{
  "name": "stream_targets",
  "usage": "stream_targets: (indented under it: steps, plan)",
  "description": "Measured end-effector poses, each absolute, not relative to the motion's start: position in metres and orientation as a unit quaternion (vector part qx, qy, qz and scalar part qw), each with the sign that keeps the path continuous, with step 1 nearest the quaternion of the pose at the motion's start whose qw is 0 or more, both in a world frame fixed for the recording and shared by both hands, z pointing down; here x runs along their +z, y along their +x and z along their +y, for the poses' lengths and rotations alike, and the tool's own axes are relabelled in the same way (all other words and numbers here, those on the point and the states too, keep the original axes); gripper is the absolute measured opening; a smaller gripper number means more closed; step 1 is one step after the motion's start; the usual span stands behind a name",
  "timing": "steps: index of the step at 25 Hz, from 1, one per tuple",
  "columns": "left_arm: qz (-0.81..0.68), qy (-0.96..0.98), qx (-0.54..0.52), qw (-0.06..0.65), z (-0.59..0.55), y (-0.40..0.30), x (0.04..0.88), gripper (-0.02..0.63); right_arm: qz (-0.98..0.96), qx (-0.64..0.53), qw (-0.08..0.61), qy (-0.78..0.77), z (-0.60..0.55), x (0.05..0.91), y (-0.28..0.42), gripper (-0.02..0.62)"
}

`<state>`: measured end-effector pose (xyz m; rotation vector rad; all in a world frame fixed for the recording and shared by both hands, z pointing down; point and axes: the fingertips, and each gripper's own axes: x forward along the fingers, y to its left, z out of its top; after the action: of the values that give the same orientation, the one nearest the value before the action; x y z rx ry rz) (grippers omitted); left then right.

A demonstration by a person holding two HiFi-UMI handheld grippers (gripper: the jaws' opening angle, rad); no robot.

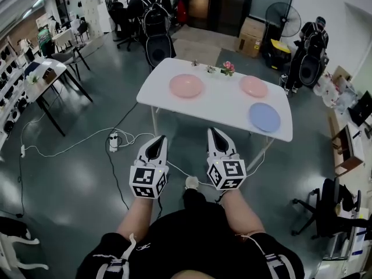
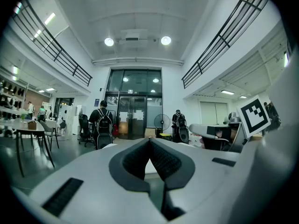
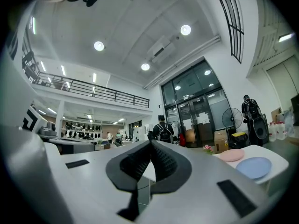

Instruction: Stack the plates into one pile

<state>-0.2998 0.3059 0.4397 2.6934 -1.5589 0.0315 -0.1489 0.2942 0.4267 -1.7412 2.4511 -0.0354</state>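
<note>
While both grippers hung near side of white rectangular table (image 1: 215,106), short of its edge, no plate was touched. Left gripper (image 1: 157,139) — jaws pressed together, nothing between them. Right gripper (image 1: 213,132) — same, tips met, empty. Large round pink plate (image 1: 186,86) lay at table's far left, smaller pink plate (image 1: 253,86) at far right. Round blue plate (image 1: 264,117) lay near right, close to smaller pink plate but apart. Small pot of pink flowers (image 1: 228,68) stood at far edge, between two pink plates.
</note>
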Motion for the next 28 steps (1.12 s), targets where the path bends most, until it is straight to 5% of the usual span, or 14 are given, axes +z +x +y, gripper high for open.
stream_targets:
  steps: [17, 28]
  plan:
    - [-0.502, 0.863, 0.029, 0.039, -0.082, -0.225, 0.424, 0.011, 0.820, -0.063, 0.047, -0.567, -0.101, 0.431, -0.084, 0.015]
    - [-0.507, 0.861, 0.034, 0.032, -0.192, -0.203, 0.404, 0.011, 0.825, -0.060, 0.045, -0.560, -0.213, 0.412, -0.065, 0.015]
